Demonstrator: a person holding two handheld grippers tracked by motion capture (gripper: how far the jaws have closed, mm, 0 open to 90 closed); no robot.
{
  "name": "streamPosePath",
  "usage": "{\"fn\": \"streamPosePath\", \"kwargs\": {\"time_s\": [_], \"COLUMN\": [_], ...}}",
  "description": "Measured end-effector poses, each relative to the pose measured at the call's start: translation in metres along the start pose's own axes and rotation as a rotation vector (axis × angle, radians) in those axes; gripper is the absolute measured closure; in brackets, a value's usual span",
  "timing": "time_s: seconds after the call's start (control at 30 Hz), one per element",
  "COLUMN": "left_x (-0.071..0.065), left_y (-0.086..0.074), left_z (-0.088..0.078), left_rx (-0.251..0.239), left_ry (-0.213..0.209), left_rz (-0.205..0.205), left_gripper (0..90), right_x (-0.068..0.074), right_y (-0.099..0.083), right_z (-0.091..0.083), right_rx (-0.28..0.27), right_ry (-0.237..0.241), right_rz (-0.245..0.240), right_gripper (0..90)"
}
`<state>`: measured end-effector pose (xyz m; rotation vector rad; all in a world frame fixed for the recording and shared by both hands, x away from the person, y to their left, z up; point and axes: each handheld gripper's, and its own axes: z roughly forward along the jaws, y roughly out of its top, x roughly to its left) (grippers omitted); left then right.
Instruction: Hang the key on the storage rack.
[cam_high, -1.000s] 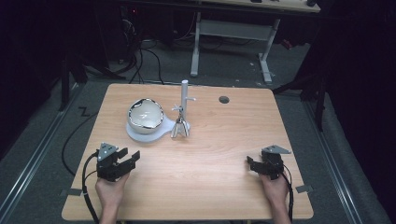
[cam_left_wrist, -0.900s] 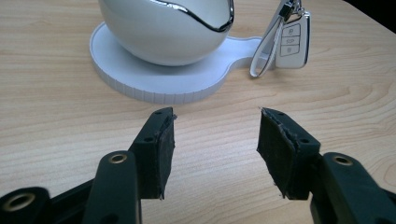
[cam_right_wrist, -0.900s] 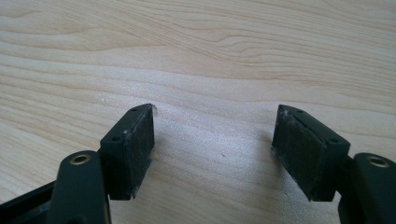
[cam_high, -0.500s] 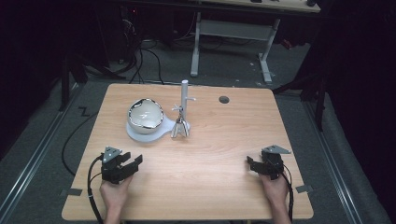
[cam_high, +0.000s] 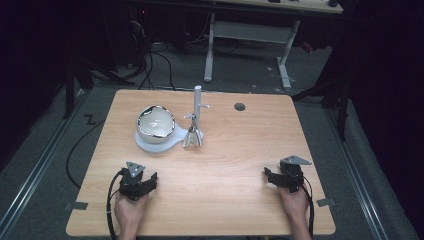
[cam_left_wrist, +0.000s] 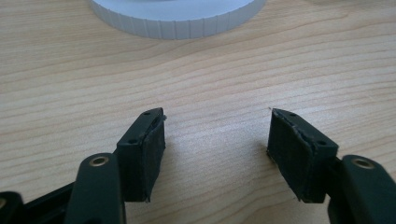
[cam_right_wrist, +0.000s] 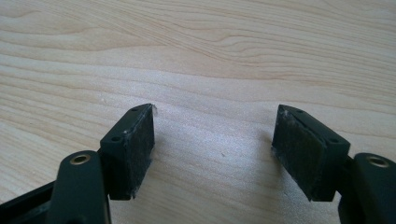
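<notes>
On the wooden table (cam_high: 225, 165) a person is resting both hands near the front edge, one gripper in each. The left gripper (cam_high: 145, 184) is sitting at the front left. In the left gripper view its jaws are standing apart over bare wood, having just been opening, with nothing between the pads (cam_left_wrist: 148, 156). So it is released, gripping nothing. The right gripper (cam_high: 272, 177) is sitting at the front right, well apart from the left one. In the right gripper view its jaws are likewise spread wide over bare wood, nothing between them: released too.

The nearest thing to the left gripper is the bowl (cam_high: 156, 122), standing farther back on the table's left half. It is shiny, with a dark rim and a pale inside; whether anything is lying in it cannot be told from the high view. It is sitting on a white base (cam_high: 150, 144), whose ribbed round edge is showing at the top of the left gripper view (cam_left_wrist: 177, 18), beyond the jaws and not touching them.

Just right of the bowl a white post (cam_high: 197, 107) is standing upright, and a small metal piece (cam_high: 192, 137) is hanging or leaning at its foot, touching the base's right end. A dark round hole (cam_high: 240, 106) is lying in the tabletop farther back to the right.
</notes>
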<state>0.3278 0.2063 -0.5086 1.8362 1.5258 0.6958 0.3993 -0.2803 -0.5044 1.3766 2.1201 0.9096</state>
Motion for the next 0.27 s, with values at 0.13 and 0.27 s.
{"fn": "streamPosePath", "kwargs": {"time_s": [0.13, 0.27], "left_x": [-0.0008, -0.0006], "left_y": [-0.0001, -0.0001], "left_z": [0.0002, 0.0003], "left_rx": [0.001, 0.001], "left_ry": [-0.003, -0.007], "left_rz": [-0.002, -0.003], "left_gripper": [35.0, 34.4], "right_x": [0.0000, 0.0000], "right_y": [0.0000, 0.0000], "right_z": [0.0000, 0.0000], "right_rx": [0.000, 0.000], "right_ry": [0.000, 0.000], "right_rz": [0.000, 0.000], "right_gripper": [29.7, 29.7]}}
